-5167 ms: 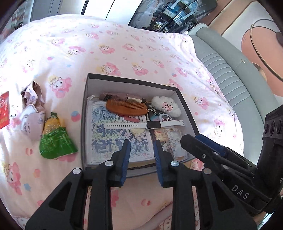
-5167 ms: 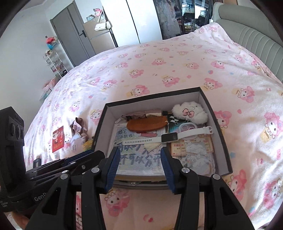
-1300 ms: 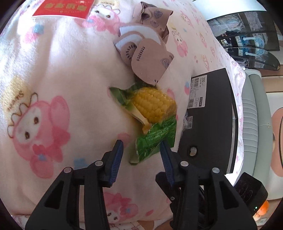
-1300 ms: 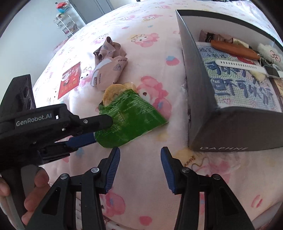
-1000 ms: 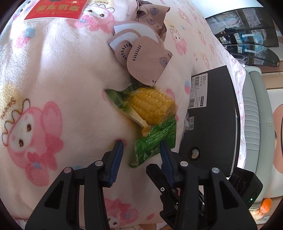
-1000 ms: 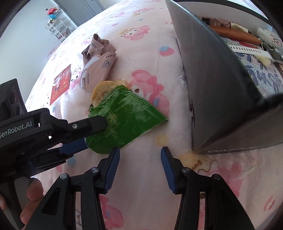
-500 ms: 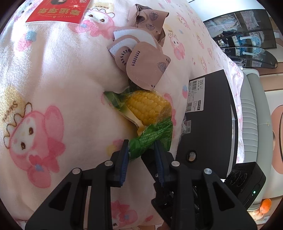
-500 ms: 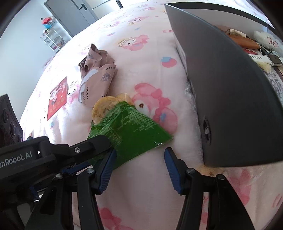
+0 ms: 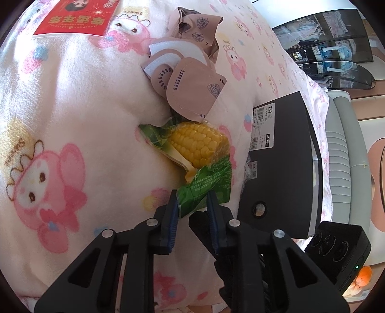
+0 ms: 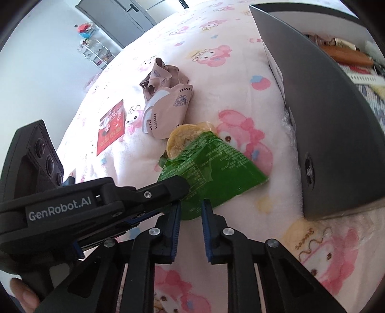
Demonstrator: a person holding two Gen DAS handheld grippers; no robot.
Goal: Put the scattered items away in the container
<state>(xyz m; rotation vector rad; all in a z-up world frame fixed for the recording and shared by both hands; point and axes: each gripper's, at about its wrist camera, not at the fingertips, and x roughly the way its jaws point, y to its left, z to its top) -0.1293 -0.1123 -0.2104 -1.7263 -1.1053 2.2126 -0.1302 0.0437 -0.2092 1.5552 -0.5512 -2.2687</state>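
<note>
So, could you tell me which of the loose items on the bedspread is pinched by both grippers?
The green packet of corn; the tan face masks and the red card lie untouched beyond it.

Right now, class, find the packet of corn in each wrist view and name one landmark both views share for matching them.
Left wrist view: the packet of corn lies at centre, its green end between the left gripper pads.
Right wrist view: the packet sits centre, low, its near edge between the right gripper pads.
Shared landmark: the dark box, right of the packet in both.
</note>
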